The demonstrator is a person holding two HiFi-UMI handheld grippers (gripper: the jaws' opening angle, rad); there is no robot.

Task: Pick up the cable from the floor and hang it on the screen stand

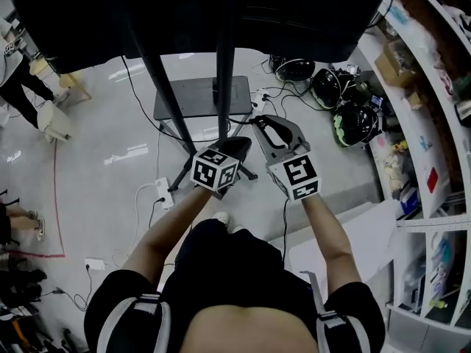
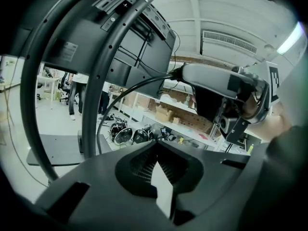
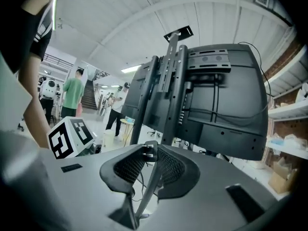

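Over the grey floor point(image 1: 103, 131), the black screen point(image 3: 226, 105) fills the upper part of the head view. Its back panel faces the right gripper view. The screen stand point(image 1: 224, 65) runs down as dark poles to a flat base plate point(image 1: 199, 98). Both grippers are held up close in front of the poles. Cluttered shelves point(image 1: 434, 160) line the right side.

The right gripper point(image 3: 152, 153) has its fingers point(image 3: 127, 165) partly closed and clamped on the cable point(image 3: 146, 189). The plug point(image 3: 148, 149) pokes up at the fingertips, prongs showing. The cord drops down through the gap between the pads. In the head view a thin stretch of cord hangs below the right hand towards the floor. In the left gripper view the cable arcs away from the right gripper's tip, down past a stand pole.

The left gripper point(image 2: 155, 147) sits just beside the right one. Its fingers point(image 2: 139, 165) meet at the tips, with a pale wedge of gap below. Nothing shows between them, and the cable is apart from them.
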